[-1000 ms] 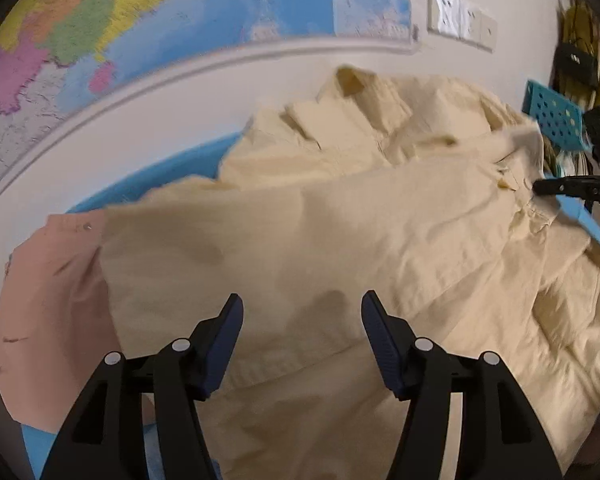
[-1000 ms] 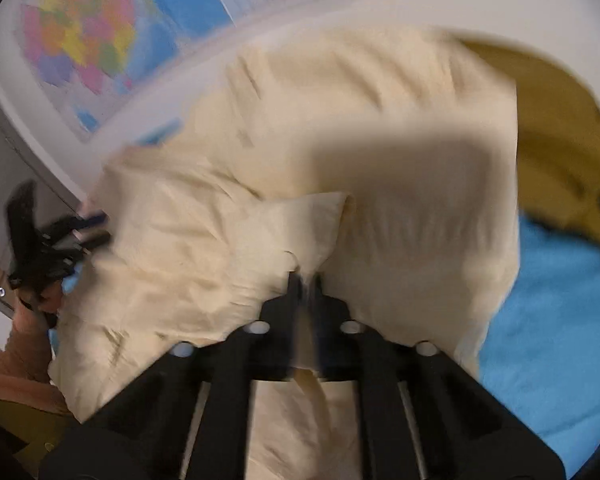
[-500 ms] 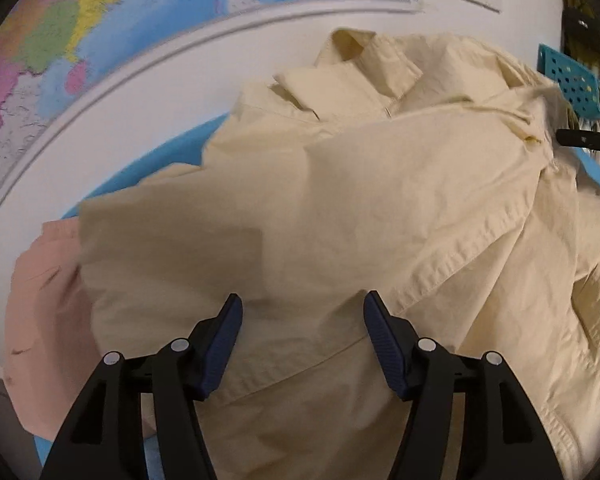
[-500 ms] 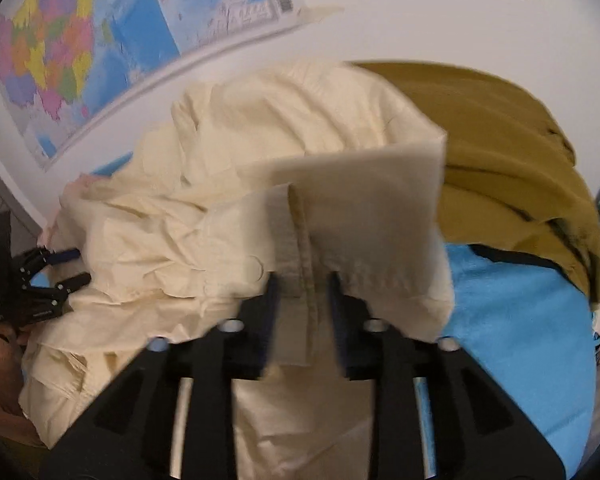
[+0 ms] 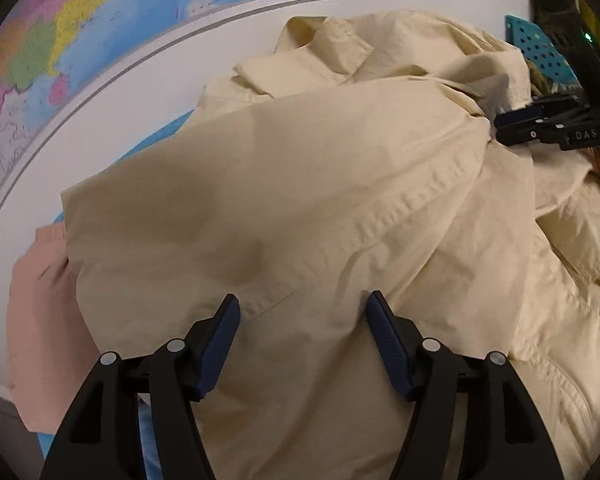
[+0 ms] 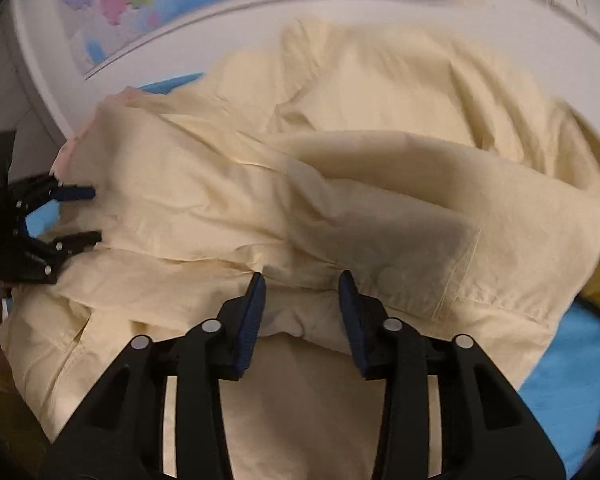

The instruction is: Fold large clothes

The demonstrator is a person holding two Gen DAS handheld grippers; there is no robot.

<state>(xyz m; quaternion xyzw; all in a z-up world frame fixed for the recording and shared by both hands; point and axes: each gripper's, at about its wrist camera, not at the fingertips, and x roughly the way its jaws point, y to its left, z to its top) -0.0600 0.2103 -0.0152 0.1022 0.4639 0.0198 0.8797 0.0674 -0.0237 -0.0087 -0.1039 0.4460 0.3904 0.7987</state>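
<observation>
Heaped cream shirt fills the bed; wall blocks behind.

- big pale-yellow shirt, thin cotton by the looks of it, lying in a rumpled heap on the blue cover
- collar end points toward the wall map, one stitched-hem panel flopped across the middle
- its left edge overlaps a pink garment
</observation>
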